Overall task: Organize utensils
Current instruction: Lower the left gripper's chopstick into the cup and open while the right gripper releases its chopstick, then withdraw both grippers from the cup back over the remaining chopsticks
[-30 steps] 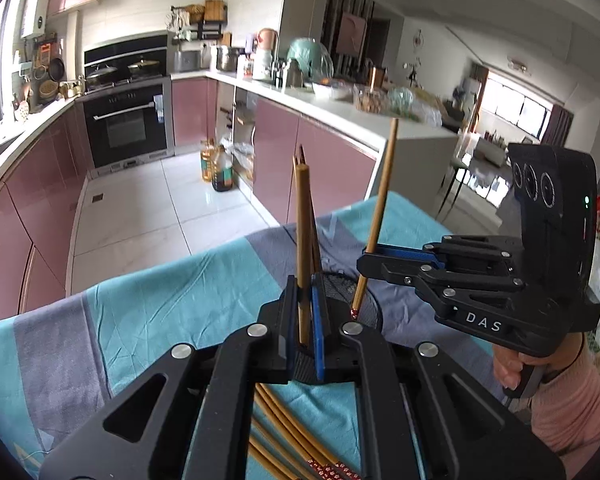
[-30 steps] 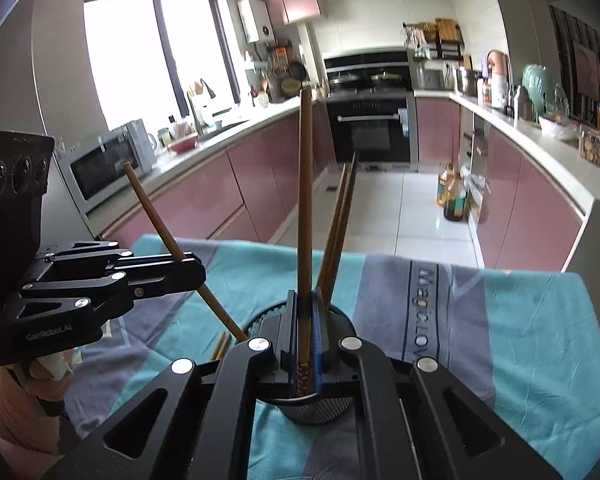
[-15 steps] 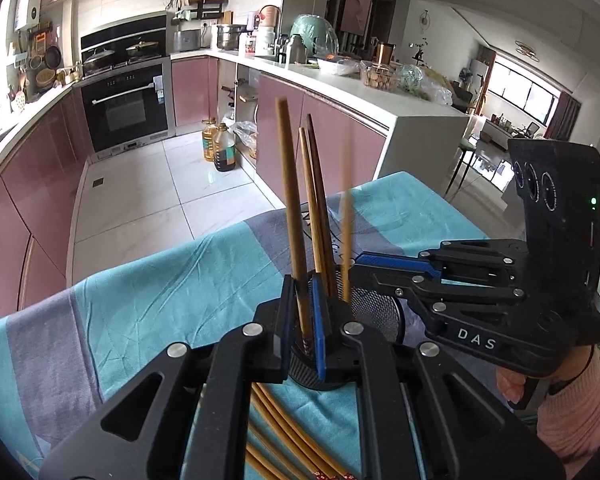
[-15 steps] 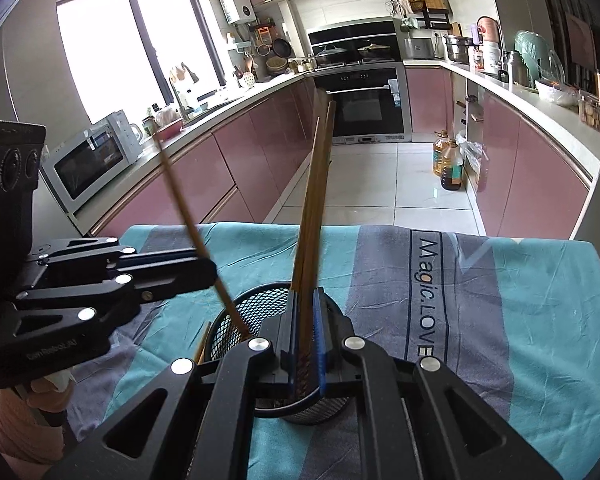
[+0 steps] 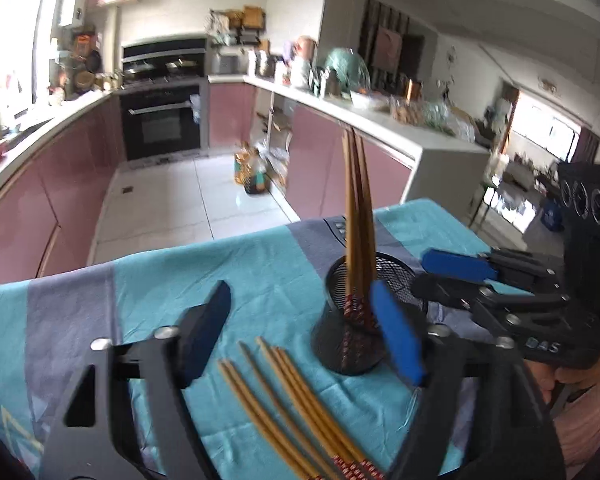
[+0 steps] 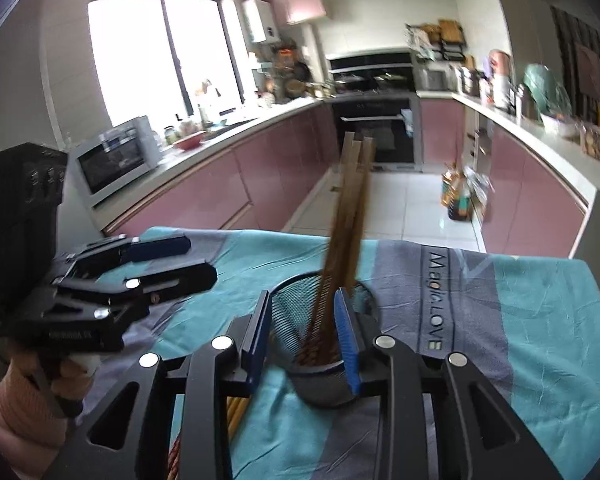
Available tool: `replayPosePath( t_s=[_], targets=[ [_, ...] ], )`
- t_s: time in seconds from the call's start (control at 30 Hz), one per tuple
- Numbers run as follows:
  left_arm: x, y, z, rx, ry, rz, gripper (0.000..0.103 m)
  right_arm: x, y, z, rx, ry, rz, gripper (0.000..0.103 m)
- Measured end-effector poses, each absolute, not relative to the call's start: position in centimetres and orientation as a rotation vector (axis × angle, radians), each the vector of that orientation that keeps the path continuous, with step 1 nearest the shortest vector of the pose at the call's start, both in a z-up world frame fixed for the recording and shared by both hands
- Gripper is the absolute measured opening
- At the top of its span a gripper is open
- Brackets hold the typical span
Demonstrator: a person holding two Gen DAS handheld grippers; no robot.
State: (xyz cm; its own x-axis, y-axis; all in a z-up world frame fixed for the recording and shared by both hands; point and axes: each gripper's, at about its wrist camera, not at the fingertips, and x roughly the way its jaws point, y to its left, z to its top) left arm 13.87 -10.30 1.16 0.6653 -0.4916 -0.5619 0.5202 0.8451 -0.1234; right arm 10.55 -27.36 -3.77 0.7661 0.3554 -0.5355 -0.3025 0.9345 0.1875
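Note:
A black mesh cup [image 5: 340, 344] stands on the teal and grey cloth, with several wooden chopsticks [image 5: 358, 216] upright in it. More loose chopsticks [image 5: 300, 408] lie on the cloth in front of the cup. My left gripper [image 5: 300, 332] hangs over them with its jaws opening wide, and its pads touch nothing. In the right wrist view the cup [image 6: 320, 388] sits just beyond my right gripper [image 6: 302, 336]. Its jaws are opening, and the blurred chopsticks [image 6: 344, 240] stand free of the pads. Each gripper shows in the other view, left gripper [image 6: 196, 260] and right gripper [image 5: 432, 276].
The cloth [image 6: 520, 320] covers a table whose far edge drops to a white tiled kitchen floor. Pink cabinets and an oven stand beyond. A person's hand [image 5: 580, 392] in a pink sleeve holds the right gripper, and another hand [image 6: 32, 392] the left.
Both grippers were shut on a chopstick each above the cup. Both have now let go, and the chopsticks stand in the cup. The left gripper has drawn back and sunk towards the loose chopsticks.

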Motion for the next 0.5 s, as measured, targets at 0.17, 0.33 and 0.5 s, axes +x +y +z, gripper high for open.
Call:
replayPosePath(
  t_s=[0.17,0.33,0.5],
  targets=[
    [12.0,-7.0,-0.3,0.031,0.615,-0.5,0.074,8.5,-25.1,-5.7,0.054,0.648,0.423,0.037],
    [10.7,-4.8,-3.2,0.032,0.675,-0.437,0.075,8.4,-23.3,-9.0,0.058,0.753,0.448,0.037],
    [9.9,-3.8,-6.7,0.034,0.763,-0.405,0.074,8.7,-22.1,-11.6,0.066,0.831,0.433,0.037]
  ],
)
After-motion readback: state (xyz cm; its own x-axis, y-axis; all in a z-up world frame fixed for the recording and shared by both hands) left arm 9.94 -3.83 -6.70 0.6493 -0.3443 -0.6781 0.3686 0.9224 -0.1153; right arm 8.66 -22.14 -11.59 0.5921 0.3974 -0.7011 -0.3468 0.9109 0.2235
